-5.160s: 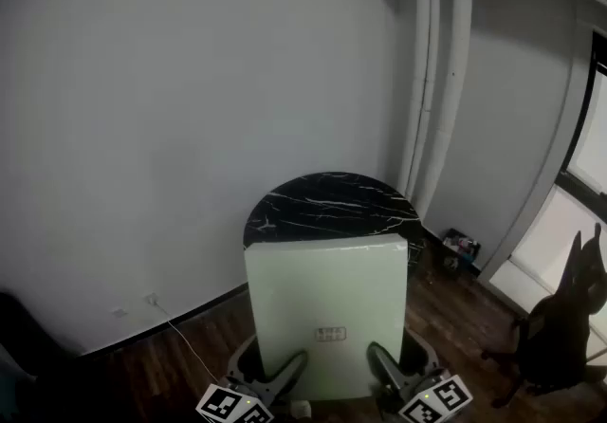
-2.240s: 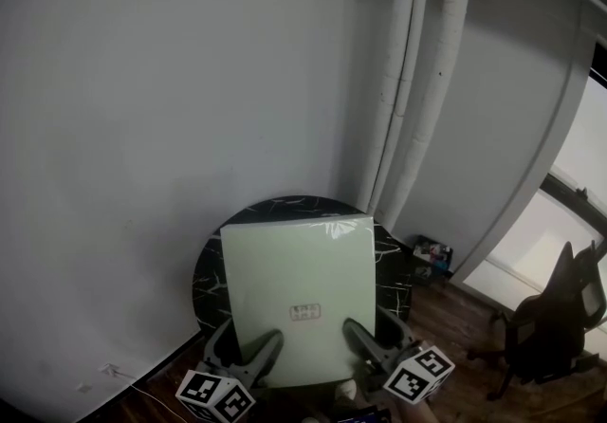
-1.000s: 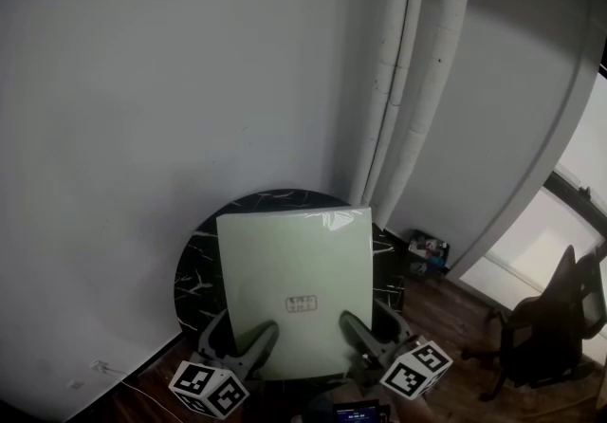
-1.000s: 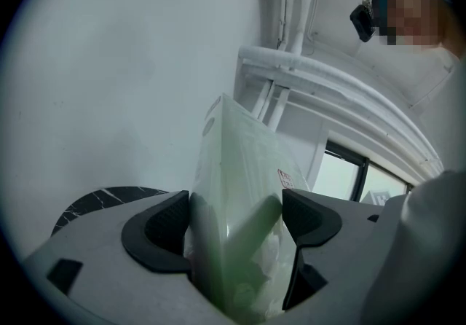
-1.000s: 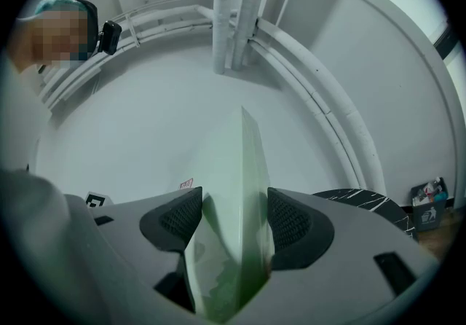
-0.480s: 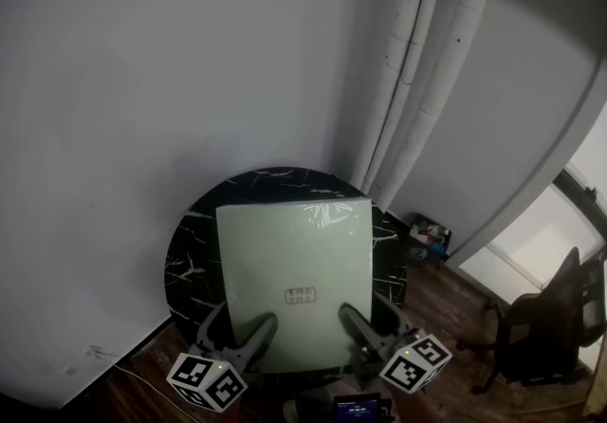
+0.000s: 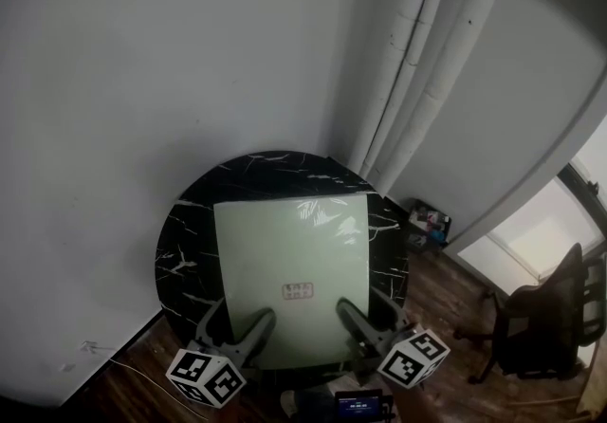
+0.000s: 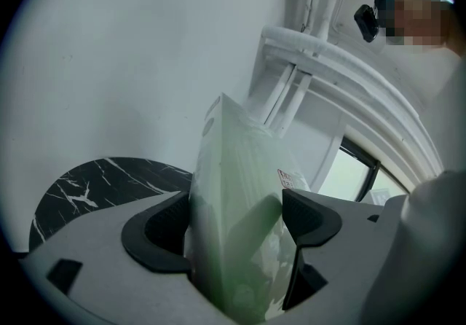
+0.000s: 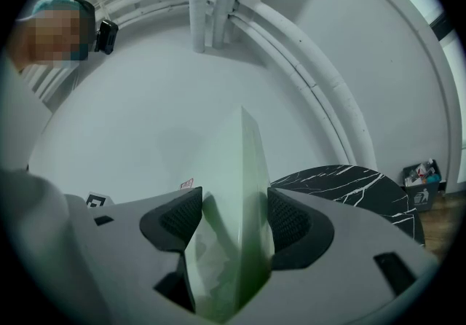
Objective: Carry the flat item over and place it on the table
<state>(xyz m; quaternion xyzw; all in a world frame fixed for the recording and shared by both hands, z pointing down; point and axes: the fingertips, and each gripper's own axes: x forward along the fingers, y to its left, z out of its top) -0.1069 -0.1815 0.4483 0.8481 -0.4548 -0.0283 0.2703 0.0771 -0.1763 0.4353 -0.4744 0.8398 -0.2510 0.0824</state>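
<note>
Left claw (image 7: 245, 334) and right claw (image 7: 358, 324) each pinch the near edge of the flat pale-green item (image 7: 289, 255), jaws pressed on both its faces, one near each near corner. The item, with a small label (image 7: 297, 292) on its upper face, is held roughly level over the round black marbled table (image 7: 185, 236), covering its middle; contact with the top cannot be told. Beyond the table: white wall (image 7: 142, 51), two white pipes (image 7: 417, 61) in the corner.
</note>
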